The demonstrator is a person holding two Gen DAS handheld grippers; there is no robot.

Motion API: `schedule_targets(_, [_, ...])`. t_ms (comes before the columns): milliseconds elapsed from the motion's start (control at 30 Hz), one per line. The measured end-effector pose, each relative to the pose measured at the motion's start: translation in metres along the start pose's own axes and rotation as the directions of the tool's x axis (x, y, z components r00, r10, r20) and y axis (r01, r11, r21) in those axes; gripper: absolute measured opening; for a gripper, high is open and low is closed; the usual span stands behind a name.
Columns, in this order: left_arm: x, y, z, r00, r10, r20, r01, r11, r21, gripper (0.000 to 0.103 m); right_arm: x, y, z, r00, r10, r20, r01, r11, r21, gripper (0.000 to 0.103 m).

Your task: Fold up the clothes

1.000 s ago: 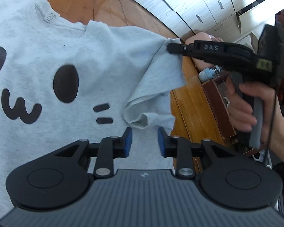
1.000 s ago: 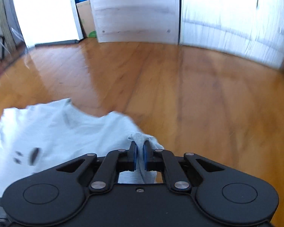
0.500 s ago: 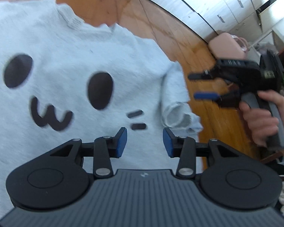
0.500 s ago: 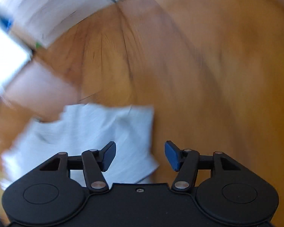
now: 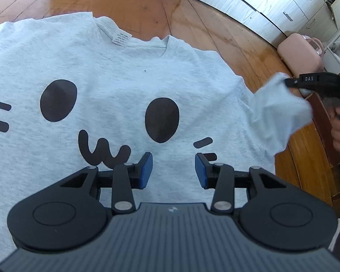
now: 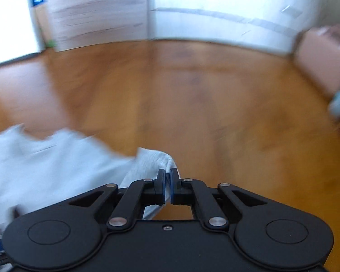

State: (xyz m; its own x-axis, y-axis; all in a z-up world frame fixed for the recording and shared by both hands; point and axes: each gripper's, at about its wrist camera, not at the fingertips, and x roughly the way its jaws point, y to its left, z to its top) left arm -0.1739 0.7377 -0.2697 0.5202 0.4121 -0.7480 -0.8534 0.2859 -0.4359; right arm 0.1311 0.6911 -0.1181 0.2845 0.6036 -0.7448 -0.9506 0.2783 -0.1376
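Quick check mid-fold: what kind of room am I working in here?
Most likely a room in a home. The grey T-shirt lies on a wooden plank floor, white cabinets with metal handles line the far wall, and a pink case stands beside them.

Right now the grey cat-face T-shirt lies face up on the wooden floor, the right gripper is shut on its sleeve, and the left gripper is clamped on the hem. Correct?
Not quite. The left gripper is open over the grey cat-face T-shirt, holding nothing, as the left wrist view shows. The shirt lies face up on the wooden floor, and the right gripper is shut on its sleeve.
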Motion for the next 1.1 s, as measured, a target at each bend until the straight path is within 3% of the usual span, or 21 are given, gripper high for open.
schedule_targets(100, [0.000,0.000,0.000,1.000,0.003,-0.004,-0.003,1.000,-0.004,0.040,0.013,-0.016,0.008,0.984,-0.180,0.008,0.180,0.980,-0.083,0.004])
schedule_targets(167, [0.000,-0.001,0.000,1.000,0.005,-0.007,-0.005,1.000,-0.004,0.041,0.027,-0.036,0.007,0.978,-0.187,-0.093,0.182,0.981,-0.062,0.003])
schedule_targets(267, [-0.001,0.000,0.001,1.000,0.006,-0.009,-0.006,1.000,-0.010,0.041,0.024,-0.048,0.003,0.983,-0.170,-0.070,0.173,0.984,0.037,0.005])
schedule_targets(333, [-0.005,0.004,0.006,1.000,0.004,0.007,-0.004,1.000,-0.010,0.041,0.025,-0.049,0.002,0.984,-0.158,-0.079,0.164,0.984,0.075,0.012])
schedule_targets(400, [-0.011,0.010,0.013,0.999,0.004,0.037,-0.004,1.000,-0.012,0.042,0.023,-0.043,0.005,0.989,-0.130,-0.067,0.137,0.985,0.107,0.018])
schedule_targets(500, [-0.027,0.024,0.031,0.995,0.030,0.093,-0.028,0.999,-0.018,0.052,0.021,-0.027,0.014,0.996,0.049,-0.077,-0.041,0.993,0.110,0.019])
schedule_targets(600, [-0.044,0.051,0.051,0.982,0.140,0.128,-0.138,0.990,-0.027,0.058,0.020,0.004,0.027,0.970,0.224,-0.100,-0.218,0.974,0.066,0.028])
schedule_targets(700, [-0.051,0.080,0.074,0.964,0.233,0.132,-0.237,0.971,0.014,0.058,0.018,0.044,0.040,0.941,0.325,-0.097,-0.328,0.944,-0.019,0.035])
schedule_targets(867, [-0.053,0.117,0.119,0.902,0.414,0.119,-0.424,0.902,0.076,0.064,0.025,0.099,0.050,0.905,0.418,-0.083,-0.426,0.890,-0.160,0.034])
schedule_targets(967, [-0.057,0.128,0.127,0.899,0.414,0.145,-0.428,0.899,0.088,0.068,0.037,0.119,0.047,0.898,0.433,-0.082,-0.439,0.867,-0.237,0.033])
schedule_targets(1067, [-0.037,0.138,0.141,0.887,0.440,0.139,-0.458,0.873,0.167,0.069,0.060,0.124,0.041,0.928,0.369,-0.049,-0.369,0.894,-0.254,0.033])
schedule_targets(1100, [-0.028,0.144,0.148,0.883,0.453,0.122,-0.468,0.864,0.184,0.069,0.065,0.125,0.041,0.928,0.369,-0.055,-0.370,0.894,-0.253,0.036])
